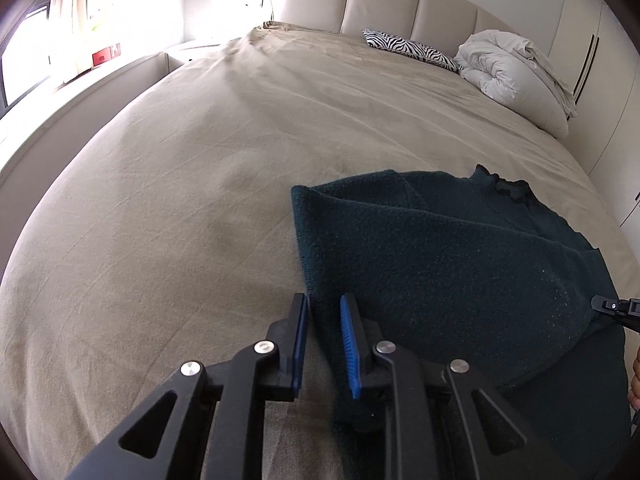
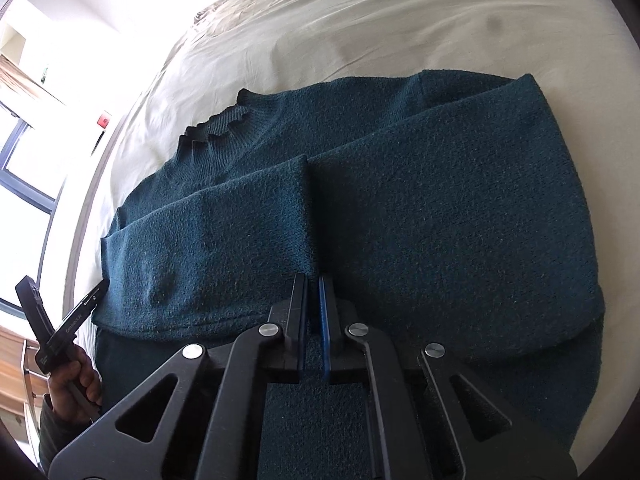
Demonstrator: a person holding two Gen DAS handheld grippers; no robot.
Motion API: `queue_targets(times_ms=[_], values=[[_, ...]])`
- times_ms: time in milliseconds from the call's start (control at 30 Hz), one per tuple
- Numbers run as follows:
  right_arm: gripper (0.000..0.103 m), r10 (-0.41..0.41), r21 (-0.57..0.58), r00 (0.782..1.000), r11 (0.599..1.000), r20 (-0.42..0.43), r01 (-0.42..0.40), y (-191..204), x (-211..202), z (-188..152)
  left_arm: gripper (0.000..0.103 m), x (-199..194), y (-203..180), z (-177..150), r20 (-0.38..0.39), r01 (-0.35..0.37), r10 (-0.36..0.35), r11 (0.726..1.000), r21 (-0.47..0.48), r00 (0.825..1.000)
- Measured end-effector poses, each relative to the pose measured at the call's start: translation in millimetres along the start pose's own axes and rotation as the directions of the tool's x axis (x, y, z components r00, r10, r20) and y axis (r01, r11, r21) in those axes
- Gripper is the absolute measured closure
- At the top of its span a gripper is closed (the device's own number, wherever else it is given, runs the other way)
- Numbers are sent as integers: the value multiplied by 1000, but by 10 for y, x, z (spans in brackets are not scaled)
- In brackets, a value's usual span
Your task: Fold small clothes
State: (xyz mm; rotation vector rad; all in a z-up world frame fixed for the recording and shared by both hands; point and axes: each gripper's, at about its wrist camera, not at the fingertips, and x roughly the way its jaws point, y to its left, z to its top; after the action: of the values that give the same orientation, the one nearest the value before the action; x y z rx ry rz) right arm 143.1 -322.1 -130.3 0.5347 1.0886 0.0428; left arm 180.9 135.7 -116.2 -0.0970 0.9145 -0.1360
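**Ana:** Left wrist view first: the left gripper (image 1: 324,320) hovers low over the near left edge of the dark teal sweater (image 1: 440,248), fingers apart with a clear gap, gripping nothing. The sweater lies flat on the beige bedsheet (image 1: 180,200), toward the near right side of the bed.

**Ben:** And from the right wrist, the right gripper (image 2: 314,300) sits over the sweater's middle, blue pads nearly together. Whether a pinch of knit sits between them, I cannot tell. Both sleeves are already folded in across the body (image 2: 440,220), their cuffs meeting just ahead of the fingertips.

**Ana:** There's the risk, I'd say. Lift the hem unevenly and those loose sleeves slide off, undoing the fold.

**Ben:** Agreed. Thick knit is also bulky; a shallow grab by the left could catch one layer only, leaving the bottom layer dragging.

**Ana:** Or it catches bedsheet too, right at that edge.

**Ben:** The collar (image 2: 224,128) looks rumpled already; a tug could skew it further.
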Motion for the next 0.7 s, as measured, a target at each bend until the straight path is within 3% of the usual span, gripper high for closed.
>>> queue_targets(times_ms=[167, 333, 500, 600, 667, 700], values=[[97, -3, -17, 1000, 1000, -8, 3, 3, 65, -49, 81, 34, -8, -102, 16, -9, 9, 1000, 18, 1000], [97, 105, 38, 994, 994, 28, -106, -178, 32, -51, 79, -37, 76, -86, 20, 45, -44, 999, -28, 999], [92, 40, 38, 983, 998, 177, -47, -248, -486, -96, 65, -425, 295, -197, 50, 51, -44, 990, -132, 998], [78, 10, 35, 963, 999, 269, -21, -307, -868, -251, 53, -724, 372, -365, 69, 59, -48, 985, -160, 996], [52, -11, 44, 949, 999, 316, -3, -356, -1101, -427, 39, -898, 418, -538, 63, 68, -57, 980, -188, 996], [47, -21, 48, 939, 999, 344, 5, -384, -1217, -531, 37, -977, 424, -635, 57, 75, -65, 977, -198, 996]])
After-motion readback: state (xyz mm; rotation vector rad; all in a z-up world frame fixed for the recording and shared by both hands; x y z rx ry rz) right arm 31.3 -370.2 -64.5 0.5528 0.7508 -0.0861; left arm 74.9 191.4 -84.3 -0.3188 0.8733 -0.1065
